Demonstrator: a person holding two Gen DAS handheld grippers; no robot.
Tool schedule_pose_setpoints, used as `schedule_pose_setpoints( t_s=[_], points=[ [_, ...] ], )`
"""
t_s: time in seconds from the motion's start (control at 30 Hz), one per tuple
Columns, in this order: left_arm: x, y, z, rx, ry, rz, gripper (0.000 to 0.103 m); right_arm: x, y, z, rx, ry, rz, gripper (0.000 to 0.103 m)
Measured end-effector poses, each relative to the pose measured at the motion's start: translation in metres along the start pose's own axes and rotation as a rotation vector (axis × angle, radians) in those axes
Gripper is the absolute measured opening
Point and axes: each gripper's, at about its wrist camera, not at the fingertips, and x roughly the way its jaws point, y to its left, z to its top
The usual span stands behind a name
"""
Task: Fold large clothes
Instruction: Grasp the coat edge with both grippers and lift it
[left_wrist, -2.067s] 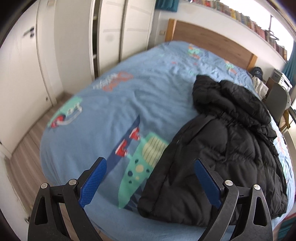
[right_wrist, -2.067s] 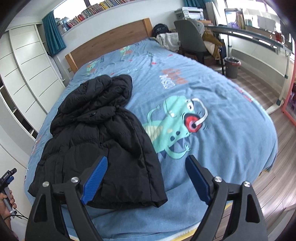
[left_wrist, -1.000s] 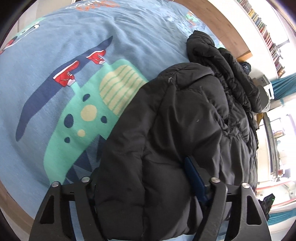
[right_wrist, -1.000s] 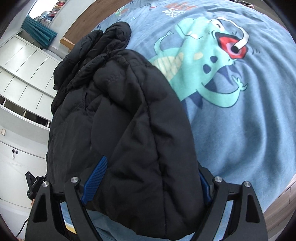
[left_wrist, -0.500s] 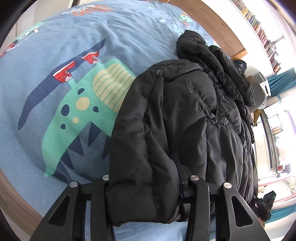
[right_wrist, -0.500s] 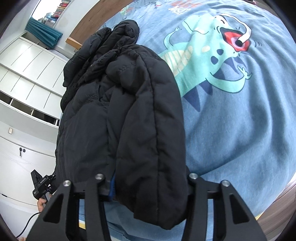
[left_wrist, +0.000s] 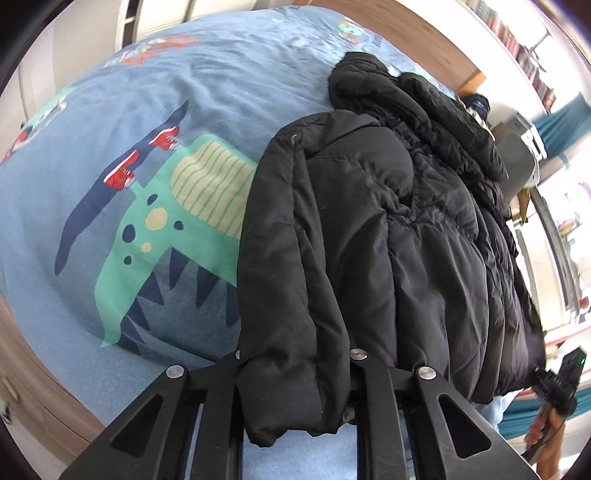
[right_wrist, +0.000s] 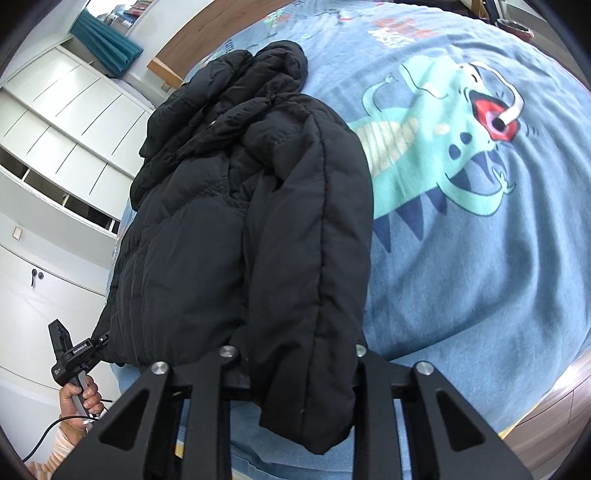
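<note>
Daylight fills the room, bright and even, pouring in from the window (left_wrist: 576, 206) on the right of the left wrist view, where it burns out to white glare. The blue bedspread (right_wrist: 480, 258) is evenly lit with soft shadows in its creases. The black jacket (left_wrist: 369, 229) swallows detail, only faint sheen on its quilting. Both views bulge fisheye-style, corners dark, the wardrobe (right_wrist: 55, 147) lines bent. Focus is sharp centrally, softer toward the rims.

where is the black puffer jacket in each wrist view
Left wrist: black puffer jacket fills centre and right, hem pinched in the closing left claw.
Right wrist: jacket fills centre-left, hem pinched in the closing right claw.
Shared landmark: blue dinosaur bedcover.
</note>
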Motion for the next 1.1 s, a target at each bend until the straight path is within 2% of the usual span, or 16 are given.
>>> schedule_pose_setpoints(
  t_s=[0.33,0.53,0.67,0.87,1.1],
  points=[
    [-0.031,-0.032,0.021,0.054,-0.038,-0.151,0.012,-0.02,0.035,0.023,-0.076,-0.059,0.062,0.018],
    [-0.049,-0.038,0.036,0.011,-0.076,-0.257,0.011,-0.034,0.046,0.04,-0.075,-0.111,0.129,0.018],
    [-0.059,-0.045,0.048,0.013,-0.101,-0.279,0.01,-0.039,0.052,0.05,-0.076,-0.131,0.161,0.017],
    [-0.079,-0.064,0.081,0.054,-0.163,-0.313,0.009,-0.053,0.059,0.081,-0.065,-0.2,0.203,0.015],
    [-0.093,-0.091,0.143,0.074,-0.235,-0.377,0.009,-0.066,0.079,0.134,-0.089,-0.276,0.224,0.014]
  ],
)
